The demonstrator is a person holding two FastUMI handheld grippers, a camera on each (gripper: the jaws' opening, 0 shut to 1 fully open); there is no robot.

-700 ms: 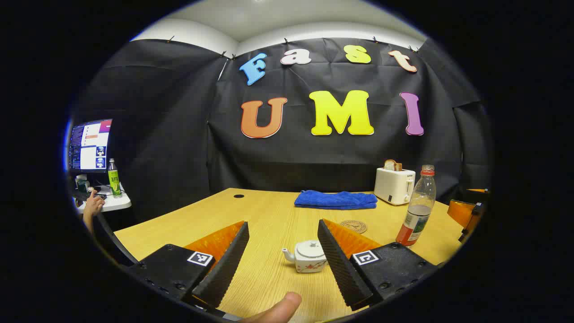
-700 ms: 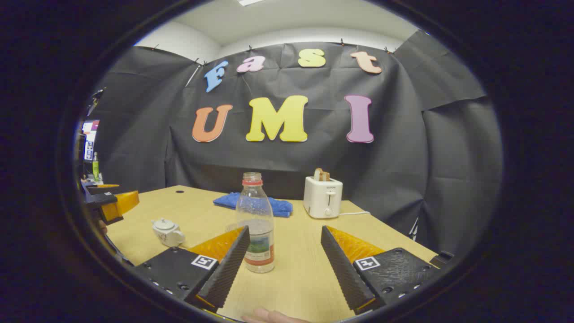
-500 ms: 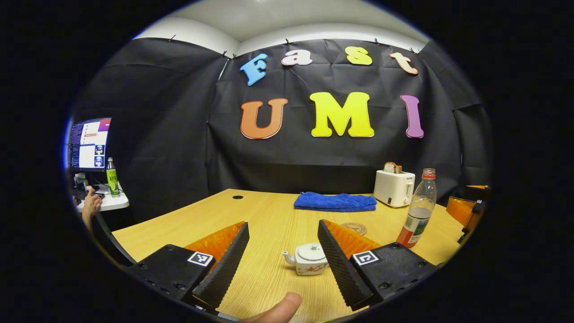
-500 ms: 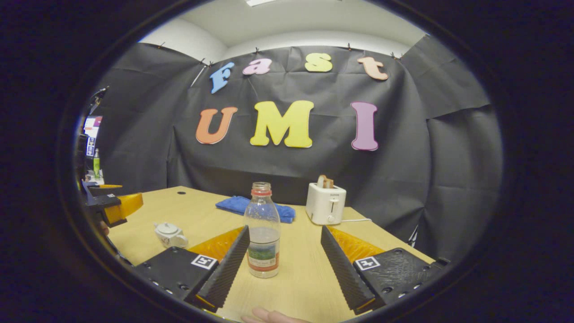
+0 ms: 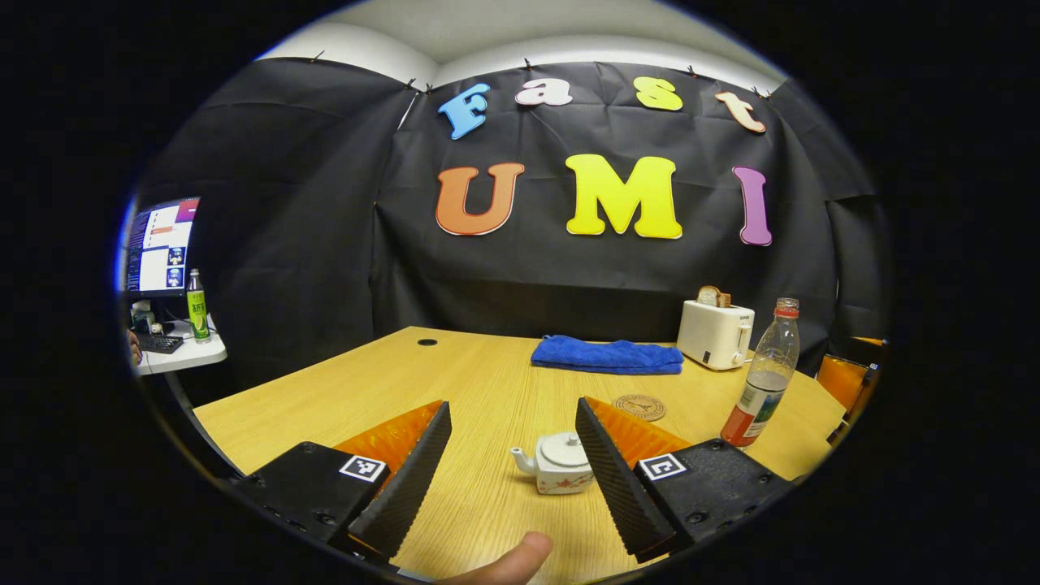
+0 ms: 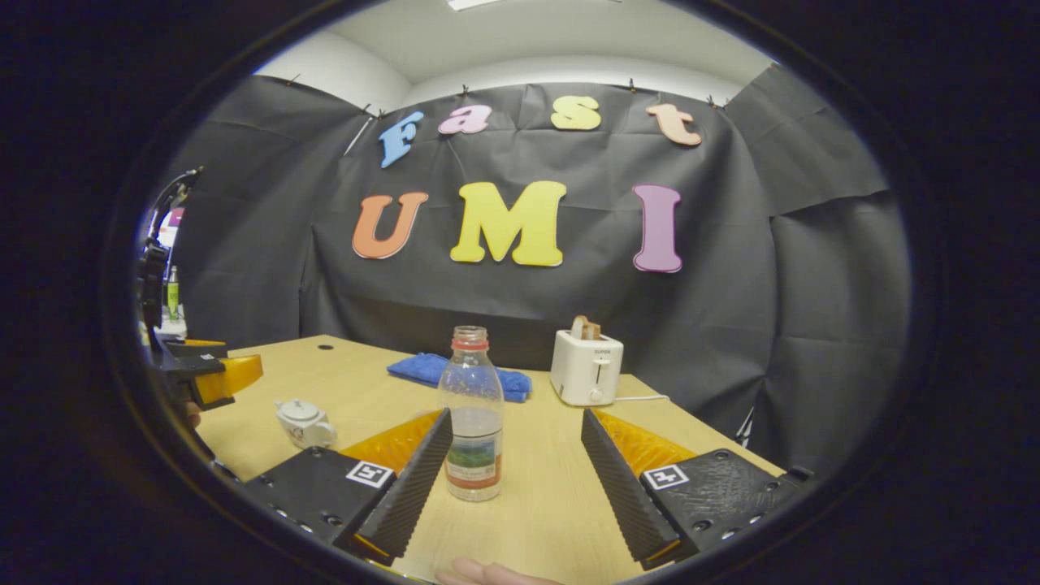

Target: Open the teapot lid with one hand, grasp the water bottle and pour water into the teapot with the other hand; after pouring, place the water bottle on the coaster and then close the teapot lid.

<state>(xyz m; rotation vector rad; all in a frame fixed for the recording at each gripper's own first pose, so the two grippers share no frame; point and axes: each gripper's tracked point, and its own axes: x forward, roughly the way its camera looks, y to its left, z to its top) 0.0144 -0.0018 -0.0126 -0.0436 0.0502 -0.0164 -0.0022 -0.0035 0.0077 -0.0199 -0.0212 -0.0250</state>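
Teapot: small white ceramic teapot (image 5: 562,464) on light wooden counter (image 5: 487,390), lid on.
Coaster: round brown coaster (image 5: 639,406) behind teapot.
Bottle: clear plastic water bottle (image 5: 761,375) right of coaster.
Cloth, toaster: folded blue cloth (image 5: 607,355) and white toaster (image 5: 715,334) at far edge.

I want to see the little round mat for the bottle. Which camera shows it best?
The left gripper view: the coaster lies flat in plain sight beyond the teapot. In the right gripper view I cannot make it out.
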